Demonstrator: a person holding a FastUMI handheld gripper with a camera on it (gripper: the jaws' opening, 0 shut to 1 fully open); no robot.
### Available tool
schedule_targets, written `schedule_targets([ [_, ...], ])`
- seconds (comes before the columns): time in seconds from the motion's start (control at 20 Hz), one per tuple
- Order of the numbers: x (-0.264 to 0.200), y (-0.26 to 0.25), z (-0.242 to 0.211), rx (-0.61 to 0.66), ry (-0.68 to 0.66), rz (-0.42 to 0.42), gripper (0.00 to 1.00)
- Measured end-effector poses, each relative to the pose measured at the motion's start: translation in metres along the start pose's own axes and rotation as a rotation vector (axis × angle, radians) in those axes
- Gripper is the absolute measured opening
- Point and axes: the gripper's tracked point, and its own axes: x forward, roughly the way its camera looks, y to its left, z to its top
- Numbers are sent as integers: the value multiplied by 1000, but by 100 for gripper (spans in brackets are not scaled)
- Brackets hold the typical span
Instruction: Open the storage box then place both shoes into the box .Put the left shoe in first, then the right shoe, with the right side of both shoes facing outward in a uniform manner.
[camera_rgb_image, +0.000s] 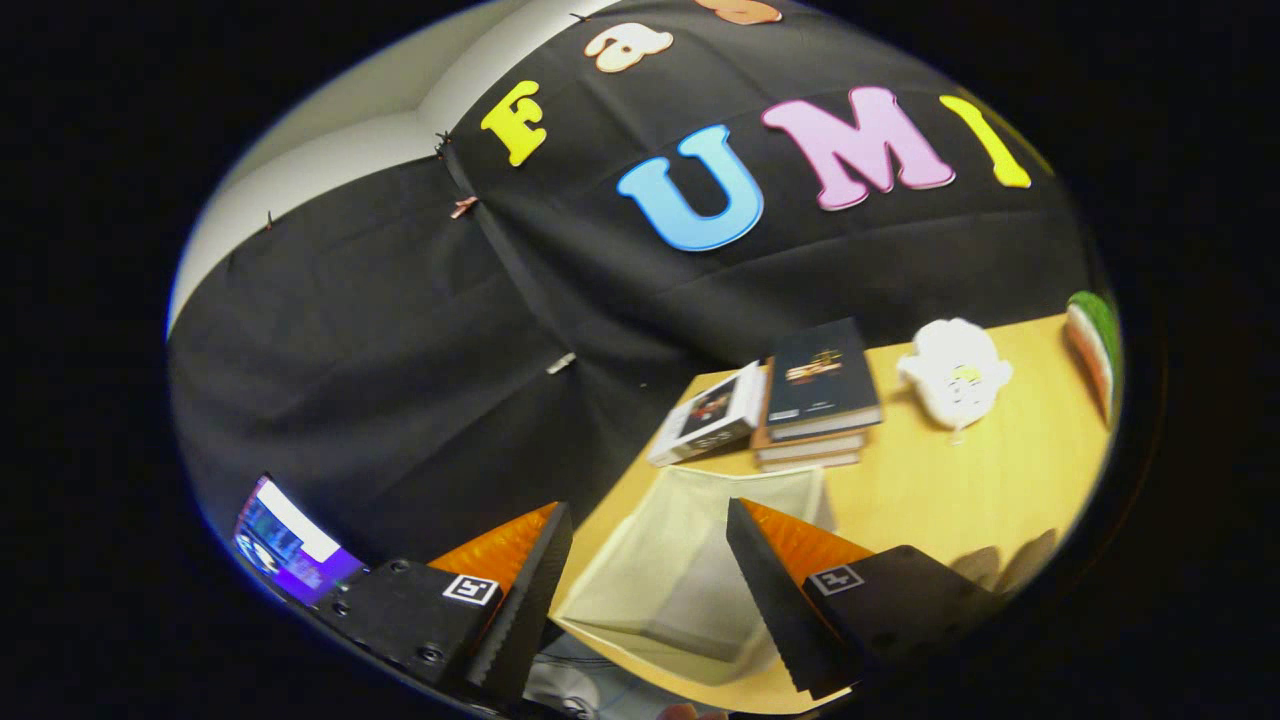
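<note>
Tool (640, 585) spread, nothing held, tilted above open storage box (690, 570) at bench (960, 480) edge. Shoe (560, 690) glimpsed below box, unclear. Risk: box nudged off edge by fingers; shoe order confused.

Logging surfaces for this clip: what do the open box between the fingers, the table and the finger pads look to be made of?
Storage box: probably soft fabric, matte off-white; its walls sag and crease. Table: light wood or wood-look laminate, smooth with a faint sheen. Finger pads: likely black rubber or plastic, ridged like saw teeth, on orange backing. The gripper is open above the box, holding nothing.
</note>
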Motion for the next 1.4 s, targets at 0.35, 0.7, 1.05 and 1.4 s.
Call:
schedule_targets([
  [0.35, -68, -126, -60, -158, 155, -322, 96],
  [0.7, -116, -193, -128, -153, 297, -462, 96],
  [1.05, -112, -245, -189, -128, 421, -503, 72],
  [1.4, -79, -275, -200, -135, 442, -537, 54],
])
